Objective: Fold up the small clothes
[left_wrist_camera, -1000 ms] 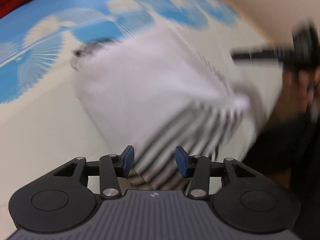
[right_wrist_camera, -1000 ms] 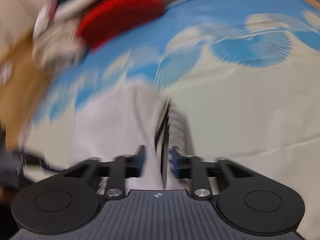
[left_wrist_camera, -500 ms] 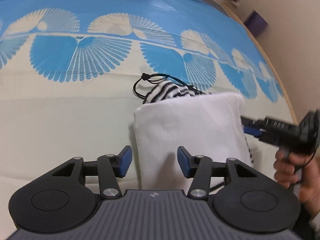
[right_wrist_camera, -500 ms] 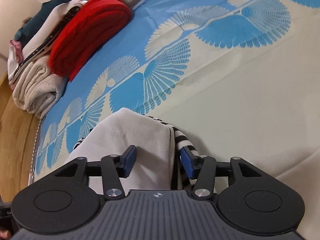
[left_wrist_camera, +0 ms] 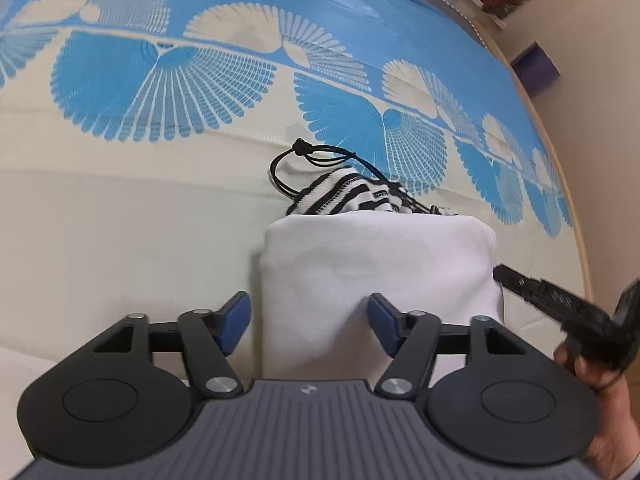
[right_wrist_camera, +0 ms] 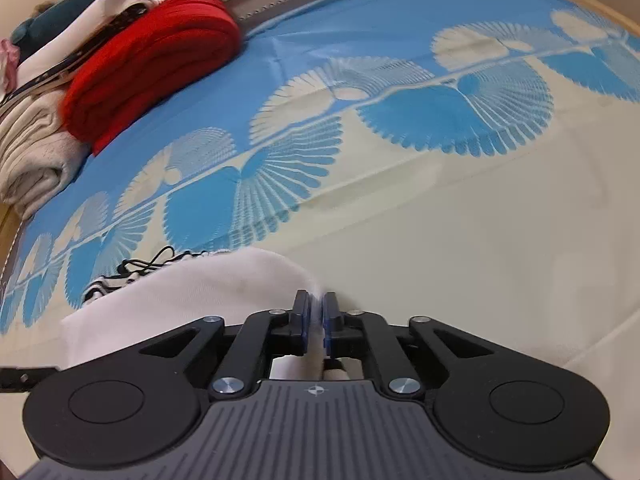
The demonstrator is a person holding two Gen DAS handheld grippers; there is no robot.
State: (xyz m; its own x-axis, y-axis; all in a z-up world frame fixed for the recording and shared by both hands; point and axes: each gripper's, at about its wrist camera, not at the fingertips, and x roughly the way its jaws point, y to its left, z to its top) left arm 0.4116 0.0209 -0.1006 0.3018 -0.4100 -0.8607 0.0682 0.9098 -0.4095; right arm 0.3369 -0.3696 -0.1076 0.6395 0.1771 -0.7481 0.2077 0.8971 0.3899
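Left wrist view first: the left tongs [left_wrist_camera: 308,316] stand wide open, blue pads apart and gripping nothing. Between and just ahead of them lies the white ribbed-cotton garment with black-and-white striped trim [left_wrist_camera: 376,272], already doubled into a tidy rectangle on the blue-and-cream fan-patterned bed cover [left_wrist_camera: 120,216]. Beyond the far fold, the striped edge and a thin black knotted cord [left_wrist_camera: 304,152] poke out, so the fold looks mostly done but not quite clean. Off to the right, the right tongs [left_wrist_camera: 500,272] reach in at the garment's side edge.

Over to the right wrist view: the right tongs [right_wrist_camera: 316,320] are pinched nearly shut on a corner of the white garment [right_wrist_camera: 192,292], which spreads away to their left. Far ahead and left, a folded red knit [right_wrist_camera: 148,68] sits in a pile of clothes. Judging by this, one more fold or a tuck of that striped edge remains.
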